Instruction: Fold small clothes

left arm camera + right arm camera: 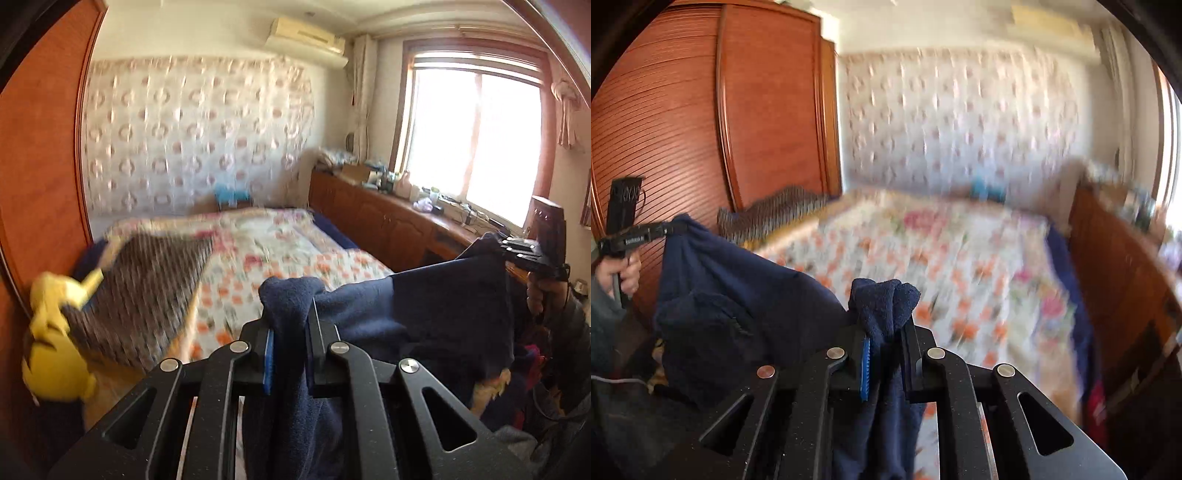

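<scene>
A dark navy fleece garment hangs in the air, stretched between both grippers above the bed. My left gripper is shut on one bunched corner of it. My right gripper is shut on the other bunched corner. The garment sags between them. The right gripper also shows in the left wrist view, far right, and the left gripper shows in the right wrist view, far left. Both views are blurred.
A bed with a floral quilt lies ahead. A brown knitted item and a yellow plush toy lie on its left. A wooden wardrobe stands left, a cluttered wooden sideboard under the window right.
</scene>
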The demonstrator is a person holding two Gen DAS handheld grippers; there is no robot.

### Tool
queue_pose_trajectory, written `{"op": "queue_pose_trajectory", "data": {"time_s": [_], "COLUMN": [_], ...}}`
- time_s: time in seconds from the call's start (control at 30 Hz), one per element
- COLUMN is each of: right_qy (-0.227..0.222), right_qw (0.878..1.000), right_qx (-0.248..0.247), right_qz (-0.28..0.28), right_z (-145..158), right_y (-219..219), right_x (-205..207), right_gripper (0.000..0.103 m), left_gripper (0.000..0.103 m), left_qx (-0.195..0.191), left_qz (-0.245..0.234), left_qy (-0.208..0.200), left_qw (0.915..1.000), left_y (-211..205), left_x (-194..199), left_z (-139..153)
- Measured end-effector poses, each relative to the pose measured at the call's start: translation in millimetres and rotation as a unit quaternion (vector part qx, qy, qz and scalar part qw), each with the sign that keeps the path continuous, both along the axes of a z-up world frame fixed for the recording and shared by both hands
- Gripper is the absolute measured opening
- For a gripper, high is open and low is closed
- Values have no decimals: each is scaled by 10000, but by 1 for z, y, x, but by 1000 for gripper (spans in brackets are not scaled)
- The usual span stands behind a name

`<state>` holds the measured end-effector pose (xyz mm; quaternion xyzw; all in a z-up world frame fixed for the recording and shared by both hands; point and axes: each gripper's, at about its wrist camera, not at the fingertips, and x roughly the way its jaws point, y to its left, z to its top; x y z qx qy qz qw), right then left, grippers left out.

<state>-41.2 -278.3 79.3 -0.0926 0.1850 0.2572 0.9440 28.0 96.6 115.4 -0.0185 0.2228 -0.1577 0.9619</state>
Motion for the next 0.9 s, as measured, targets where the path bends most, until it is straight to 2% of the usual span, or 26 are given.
{"op": "queue_pose_trajectory", "data": {"time_s": [0.1,0.13,0.2,0.27,0.3,0.33,0.37,0.4,0.47,0.53,0.6,0.8,0.9], "right_qy": [-327,-318,-343,-375,-214,64,254,426,699,988,1159,1396,1409], "right_qw": [9992,9992,9976,9929,9882,9828,9785,9750,9762,9771,9770,9828,9862], "right_qx": [-86,-43,-259,-552,-765,-947,-991,-990,-831,-775,-868,-550,-322], "right_qz": [-197,-252,-535,-985,-1309,-1586,-1792,-1944,-1878,-1716,-1566,-1078,-813], "right_z": [50,68,82,76,63,47,33,14,-16,-47,-68,-94,-103], "right_y": [-3,-3,8,22,27,30,29,26,20,17,16,1,-3], "right_x": [20,38,78,125,153,178,193,204,209,208,205,196,189], "right_gripper": [12,12,13,24,42,50,50,50,50,51,51,51,51], "left_gripper": [14,14,16,28,34,35,38,45,53,69,75,76,76], "left_qx": [108,262,564,706,699,667,591,569,798,835,828,754,717], "left_qz": [96,110,357,665,740,739,657,522,381,294,181,136,98], "left_qy": [-170,-129,-129,9,220,513,759,892,1028,1108,1201,1095,1103], "left_qw": [9998,9995,9977,9953,9946,9937,9932,9930,9908,9899,9891,9910,9913], "left_y": [3,0,-3,1,6,9,12,12,6,3,0,-12,-19], "left_x": [43,64,113,163,180,197,206,206,200,189,178,132,126], "left_z": [42,50,54,37,23,1,-20,-42,-75,-97,-113,-135,-147]}}
